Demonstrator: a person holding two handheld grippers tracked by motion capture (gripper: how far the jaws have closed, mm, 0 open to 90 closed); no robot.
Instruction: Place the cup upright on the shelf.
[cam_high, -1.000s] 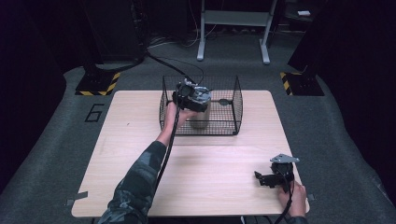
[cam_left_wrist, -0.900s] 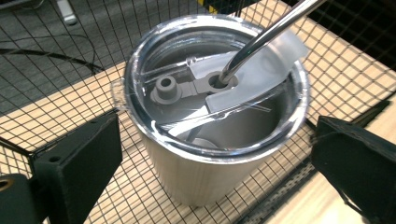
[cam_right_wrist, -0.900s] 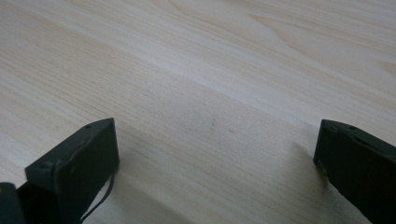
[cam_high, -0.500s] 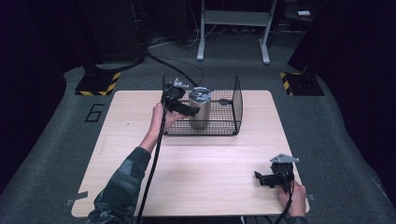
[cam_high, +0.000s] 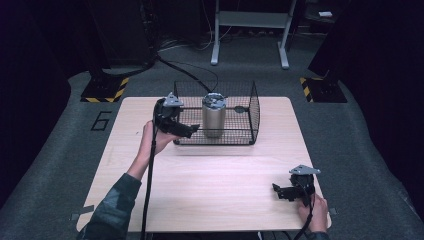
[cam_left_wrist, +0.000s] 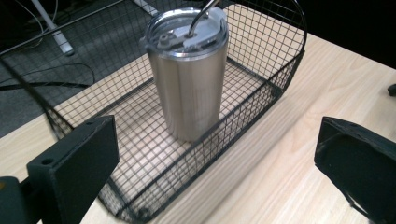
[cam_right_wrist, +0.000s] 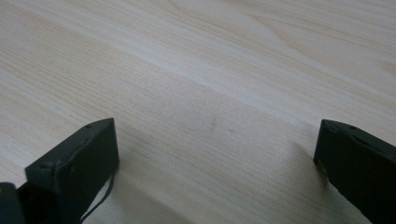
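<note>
While it stands up straight, cup: the shiny metal cup (cam_high: 214, 119) is inside the basket, near the middle of the basket floor.
Cup in the left gripper view: the cup (cam_left_wrist: 189, 81) has a clear lid, and a bent metal straw pokes up through the lid.
Lid: the lid (cam_left_wrist: 189, 30) sits flat on top of the cup, above the basket rim.
Basket: the black wire basket (cam_high: 248, 107) sits on the table, toward the far edge, and the cup is in the left half of the basket.
Basket wall: the near wall of the basket (cam_left_wrist: 243, 116) is between the cup and the left gripper.
Left gripper: the left gripper (cam_high: 192, 131) is held up by a hand at the left front corner of the basket, just beside the wire wall, and it points at the cup.
Left gripper jaws: they are wide apart with nothing between them, and they do not touch the cup.
Right gripper: the right gripper (cam_high: 278, 191) is well apart from the basket, low at the near right corner of the table, with a hand on it.
Right gripper jaws: they are wide apart over bare wood and hold nothing.
Table: the light wood table (cam_high: 225, 180) is bare between the basket and the right gripper.
</note>
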